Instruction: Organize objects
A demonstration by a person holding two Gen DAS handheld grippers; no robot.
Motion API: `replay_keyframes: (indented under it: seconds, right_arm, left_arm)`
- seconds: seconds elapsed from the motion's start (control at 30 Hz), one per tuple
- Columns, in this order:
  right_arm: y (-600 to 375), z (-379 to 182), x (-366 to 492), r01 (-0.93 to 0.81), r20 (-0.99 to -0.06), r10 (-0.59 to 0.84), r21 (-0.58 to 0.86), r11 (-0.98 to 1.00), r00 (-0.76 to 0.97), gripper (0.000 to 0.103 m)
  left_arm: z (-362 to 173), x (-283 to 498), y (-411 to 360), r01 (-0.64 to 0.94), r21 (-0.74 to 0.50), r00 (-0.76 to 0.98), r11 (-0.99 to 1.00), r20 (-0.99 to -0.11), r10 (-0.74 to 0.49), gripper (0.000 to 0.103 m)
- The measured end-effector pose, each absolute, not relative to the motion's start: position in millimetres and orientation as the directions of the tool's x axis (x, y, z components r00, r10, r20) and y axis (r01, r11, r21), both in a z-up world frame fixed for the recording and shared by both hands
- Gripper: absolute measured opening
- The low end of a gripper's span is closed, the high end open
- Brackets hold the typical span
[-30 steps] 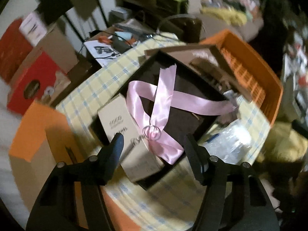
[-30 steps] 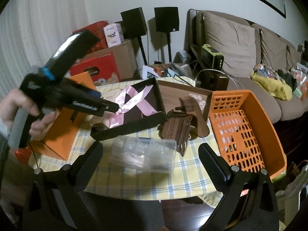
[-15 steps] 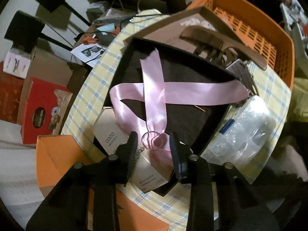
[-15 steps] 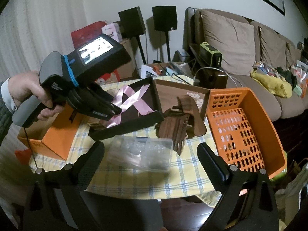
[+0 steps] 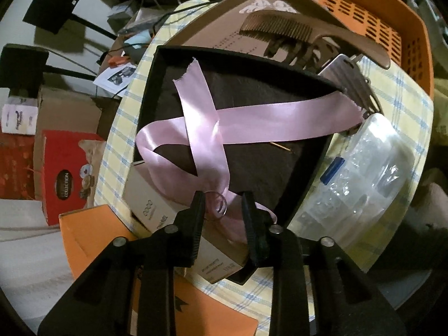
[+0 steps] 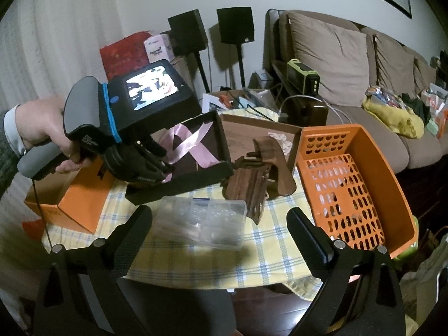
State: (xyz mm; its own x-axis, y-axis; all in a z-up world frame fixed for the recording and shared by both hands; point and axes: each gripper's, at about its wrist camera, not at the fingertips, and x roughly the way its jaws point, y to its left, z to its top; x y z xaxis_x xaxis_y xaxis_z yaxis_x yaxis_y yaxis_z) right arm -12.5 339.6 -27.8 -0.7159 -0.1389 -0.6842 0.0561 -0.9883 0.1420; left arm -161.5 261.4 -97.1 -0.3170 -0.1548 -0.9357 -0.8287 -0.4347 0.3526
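- My left tongs have just been closing and are now narrow, with the small metal ring and the pink ribbon between them. I cannot tell if the pads squeeze them yet.
- The ribbon lies in the black box on the counter.
- My right tongs are wide and hold nothing, above the clear plastic case.
- The orange basket sits at the right.

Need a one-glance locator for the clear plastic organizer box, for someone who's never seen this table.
Find the yellow checked tablecloth. At its front edge, nearer than the black tray with the pink ribbon and left of the orange basket, lies the clear plastic organizer box. It is the only see-through item.
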Motion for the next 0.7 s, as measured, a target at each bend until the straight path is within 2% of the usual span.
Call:
replay_keyframes:
  seconds: [0.03,0.13,0.4,0.7]
  right_arm:
    - [340,-28,-13,0.056,-0.684,-0.139,0.142,-0.988,-0.716,0.098]
    - [340,-27,-12,0.057,-0.685,-0.139,0.14,-0.988,-0.716,0.097]
    - [340,-27,-12,0.058,-0.683,-0.139,0.14,-0.988,-0.717,0.097]
    - [336,-27,-14,0.066,-0.689,-0.14,0.133,-0.989,-0.711,0.097]
  left_arm:
    - [-98,-162,261,-0.828,0.353,-0.317,-0.436,-0.936,-0.156,0.013]
    - [-101,-164,261,-0.828,0.343,-0.308,-0.443,-0.939,-0.152,0.003]
    - [-97,-172,256,-0.799,0.32,-0.297,-0.508,-0.946,-0.129,0.001]
    - [-49,-184,239,-0.739,0.225,-0.319,-0.635,-0.947,0.035,0.001]
